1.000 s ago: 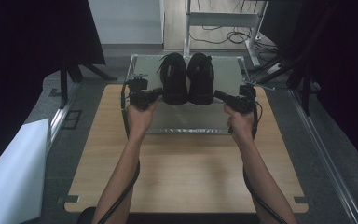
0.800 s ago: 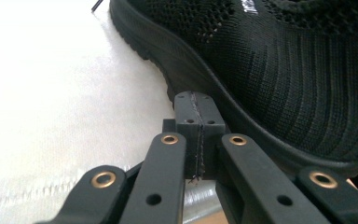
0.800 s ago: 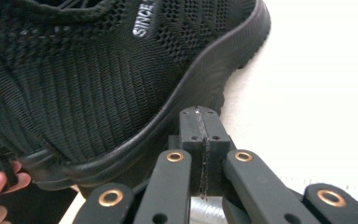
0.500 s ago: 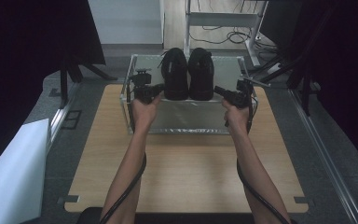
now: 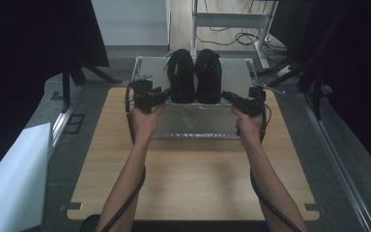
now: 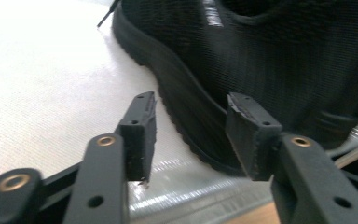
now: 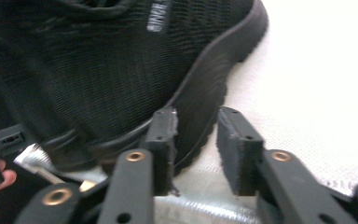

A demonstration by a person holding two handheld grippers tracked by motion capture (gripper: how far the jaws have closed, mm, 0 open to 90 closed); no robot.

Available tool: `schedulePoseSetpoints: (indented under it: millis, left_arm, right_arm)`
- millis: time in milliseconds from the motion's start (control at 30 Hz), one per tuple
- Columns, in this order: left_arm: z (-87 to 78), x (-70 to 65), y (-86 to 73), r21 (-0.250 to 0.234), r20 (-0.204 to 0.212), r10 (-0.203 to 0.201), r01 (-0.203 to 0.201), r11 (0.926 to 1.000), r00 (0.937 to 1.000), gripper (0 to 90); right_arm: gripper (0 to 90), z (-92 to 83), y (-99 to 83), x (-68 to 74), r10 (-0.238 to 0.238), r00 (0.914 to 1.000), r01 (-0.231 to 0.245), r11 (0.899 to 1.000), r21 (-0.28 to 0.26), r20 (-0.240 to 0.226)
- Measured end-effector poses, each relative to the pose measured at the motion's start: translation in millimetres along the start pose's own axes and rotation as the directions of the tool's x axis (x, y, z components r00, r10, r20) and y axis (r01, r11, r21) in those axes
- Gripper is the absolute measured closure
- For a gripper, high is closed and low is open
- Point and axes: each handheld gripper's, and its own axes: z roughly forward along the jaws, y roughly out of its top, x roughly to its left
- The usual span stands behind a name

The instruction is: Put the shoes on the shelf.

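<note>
On the grey metal rack with a pale mesh top (image 5: 145, 67), which stands at the far edge of the wooden table (image 5: 188, 179), two black mesh sneakers sit side by side, touching, in the middle of the surface near its front edge. Their long axes run front to back: heels at the near edge, toes pointing toward the far edge.

The left gripper (image 5: 160, 95) is held at the front edge of the rack, just beside the outer side of the left black sneaker (image 5: 181, 77). Its jaws have just been opening and stand partly apart; in the left gripper view (image 6: 191, 133) the sneaker's sole edge lies between them, with the pads not pressing on it.

The right black sneaker (image 5: 208, 76) lies parallel, next to the first. The right gripper (image 5: 229, 96) is at its outer heel side, at the rack's front edge. Its jaws have also just been opening and stand at a narrow gap; in the right gripper view (image 7: 196, 140) the sole rim sits between the pads, without a firm clamp visible.
</note>
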Motion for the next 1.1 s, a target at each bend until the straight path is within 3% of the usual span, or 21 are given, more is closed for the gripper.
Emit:
schedulePoseSetpoints:
  millis: [67,133,167,267,433,533,600,700,933,1100]
  left_arm:
    - [-4.7,0.1,-3.8,-0.003,0.033,0.007,-0.007,1.0000,0.9994,47.0]
    - [-7.3,1.5,-7.1,-0.004,0.049,0.005,-0.005,1.0000,0.9988,43.0]
    - [-10.4,4.5,-11.9,-0.002,0.075,-0.009,0.009,1.0000,0.9971,41.6]
    - [-18.1,7.3,-21.7,-0.010,0.104,-0.012,0.013,0.9999,0.9945,36.5]
    - [-32.2,8.3,-37.6,-0.019,0.109,0.031,-0.029,0.9994,0.9936,27.6]
    - [-38.5,10.7,-46.7,-0.003,0.172,0.015,-0.015,0.9999,0.9850,24.8]
    - [-41.7,10.9,-52.5,0.008,0.185,0.020,-0.021,0.9997,0.9826,21.8]
    - [-46.1,9.9,-60.8,0.018,0.176,0.053,-0.057,0.9982,0.9830,16.5]
    - [-58.2,10.5,-76.8,0.027,0.128,0.093,-0.097,0.9949,0.9874,9.9]
    - [-67.6,10.7,-89.4,0.046,0.077,0.162,-0.166,0.9851,0.9837,4.4]
  right_arm:
    - [60.2,-7.3,-1.5,2.1,-0.054,0.9985,0.054,0.999,-0.006,-0.004]
    - [58.6,-9.7,-2.2,2.6,-0.071,0.9974,0.071,0.997,-0.007,-0.007]
    - [54.4,-16.6,-4.9,1.8,-0.113,0.9933,0.113,0.994,-0.002,-0.027]
    - [49.1,-25.2,-10.1,-0.9,-0.126,0.9901,0.126,0.992,0.003,-0.062]
    - [41.2,-44.2,-21.4,-3.8,-0.174,0.9772,0.175,0.985,-0.005,-0.121]
    - [35.6,-53.4,-29.1,-6.3,-0.198,0.9696,0.201,0.980,0.006,-0.144]
    - [32.8,-58.2,-34.2,-8.5,-0.209,0.9667,0.214,0.977,0.014,-0.147]
    - [26.9,-65.0,-42.3,-12.3,-0.223,0.9633,0.231,0.972,0.035,-0.149]
    - [21.0,-79.4,-55.1,-17.7,-0.255,0.9555,0.267,0.961,0.067,-0.148]
    - [16.7,-89.0,-61.7,-18.3,-0.280,0.9493,0.295,0.951,0.095,-0.142]
